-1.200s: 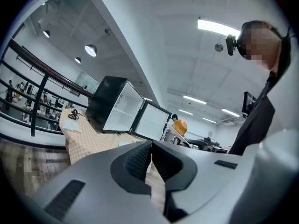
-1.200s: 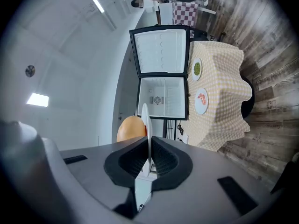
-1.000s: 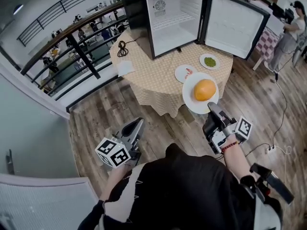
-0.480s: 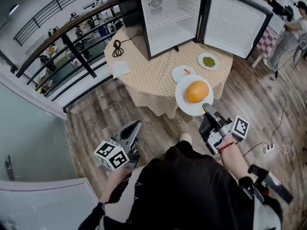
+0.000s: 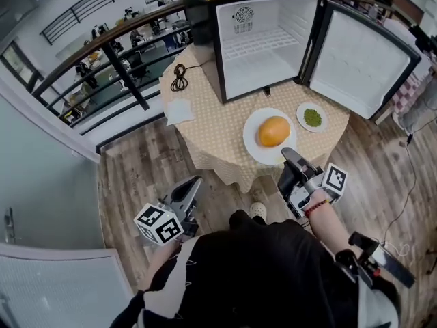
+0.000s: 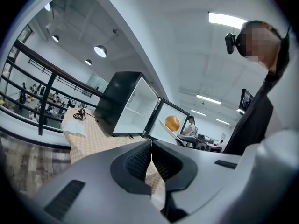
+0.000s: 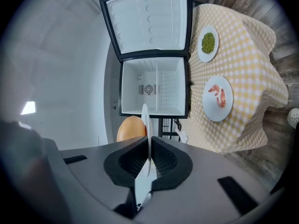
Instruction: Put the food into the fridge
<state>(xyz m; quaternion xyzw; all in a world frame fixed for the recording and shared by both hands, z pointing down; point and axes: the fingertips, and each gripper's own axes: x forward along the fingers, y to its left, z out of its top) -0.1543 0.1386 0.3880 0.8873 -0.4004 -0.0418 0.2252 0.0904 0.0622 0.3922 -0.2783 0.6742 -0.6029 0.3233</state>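
Head view: the right gripper [image 5: 288, 156] holds the plate [image 5: 254, 147] by its near rim. The plate appears to be carried over the near part of the surface [image 5: 205, 115], in front of the open fridge [image 5: 263, 53], with the food [image 5: 274, 130] resting loose at its middle. The greens plate [image 5: 313, 117] lies on the surface just beside it. The left gripper [image 5: 190, 190] hangs low, well apart from the surface. The plate lies about level, face up; being round, it has no long axis, and its gripped side points toward the person. Left gripper view: the left gripper [image 6: 151, 146] has its fingers [image 6: 138, 162] together with nothing between them; the fridge [image 6: 126, 106] and the food [image 6: 172, 122] show beyond. Right gripper view: the fingers [image 7: 133, 160] of the right gripper [image 7: 148, 146] are clamped on the plate [image 7: 145, 120], seen edge-on, with the food [image 7: 130, 129] on one face. The fridge [image 7: 154, 90] stands ahead, and the shrimp plate [image 7: 218, 98] and greens plate [image 7: 208, 43] lie to the side. Handling, as a judgement: the plate is stiff, smooth and breakable, and a one-sided rim hold lets the load lever about the fingers, so a deep bite on the rim is advised. The food is rounded, with no marked long axis, and may roll if the plate tilts
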